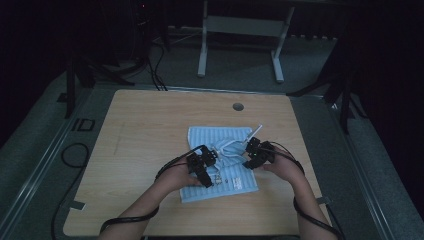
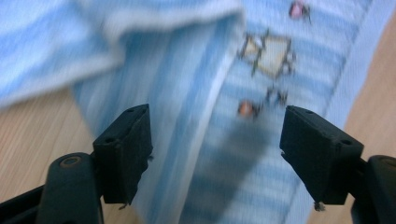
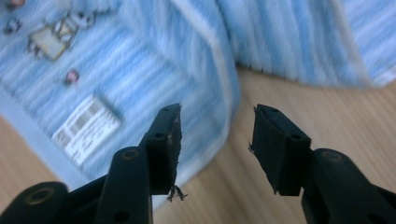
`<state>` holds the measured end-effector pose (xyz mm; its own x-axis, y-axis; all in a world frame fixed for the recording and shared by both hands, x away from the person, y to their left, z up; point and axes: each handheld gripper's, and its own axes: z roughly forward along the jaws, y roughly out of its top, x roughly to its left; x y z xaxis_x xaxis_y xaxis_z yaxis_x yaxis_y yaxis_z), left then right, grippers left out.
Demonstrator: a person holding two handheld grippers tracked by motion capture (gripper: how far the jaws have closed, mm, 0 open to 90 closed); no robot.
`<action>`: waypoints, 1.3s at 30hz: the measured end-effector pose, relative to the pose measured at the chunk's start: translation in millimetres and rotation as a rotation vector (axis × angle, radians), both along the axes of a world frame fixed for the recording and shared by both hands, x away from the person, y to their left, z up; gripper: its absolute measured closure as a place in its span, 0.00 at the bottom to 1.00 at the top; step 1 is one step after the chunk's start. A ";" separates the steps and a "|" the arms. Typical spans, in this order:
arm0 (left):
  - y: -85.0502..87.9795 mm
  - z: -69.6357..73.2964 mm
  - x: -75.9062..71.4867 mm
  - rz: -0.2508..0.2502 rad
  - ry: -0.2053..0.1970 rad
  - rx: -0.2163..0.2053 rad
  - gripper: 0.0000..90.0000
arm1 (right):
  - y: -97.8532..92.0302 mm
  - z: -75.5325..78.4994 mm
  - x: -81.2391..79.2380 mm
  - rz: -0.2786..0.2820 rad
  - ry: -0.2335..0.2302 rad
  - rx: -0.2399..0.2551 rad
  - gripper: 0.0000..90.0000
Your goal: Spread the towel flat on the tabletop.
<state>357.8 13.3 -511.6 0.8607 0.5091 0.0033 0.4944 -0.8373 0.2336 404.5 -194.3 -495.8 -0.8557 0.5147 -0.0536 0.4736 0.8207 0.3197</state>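
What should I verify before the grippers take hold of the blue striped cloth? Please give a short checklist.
1. Left gripper jaws apart, nothing pinched: ok.
2. Right gripper jaws apart, nothing pinched: ok.
3. Blue striped cloth fully on the table: ok.
4. Cloth lying flat: not ok, the upper part is folded over and bunched.
5. Cloth edge lined up between the right jaws: ok.
6. Left jaws over an edge: cannot tell, the left gripper view is blurred.

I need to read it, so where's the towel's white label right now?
In the high view the label lies on the towel near its front edge, between the left gripper and right gripper.
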 end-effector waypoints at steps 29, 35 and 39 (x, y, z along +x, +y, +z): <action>-5.1 21.8 15.5 0.084 -0.197 -0.037 0.97 | 20.0 9.0 8.8 -0.013 -0.011 0.013 0.97; 24.3 43.8 13.7 0.126 -0.226 -0.060 0.97 | 3.4 19.5 -1.5 -0.022 -0.029 0.045 0.97; 45.9 49.4 18.1 0.192 -0.240 -0.089 0.97 | -9.4 23.1 -7.0 -0.039 -0.035 0.056 0.97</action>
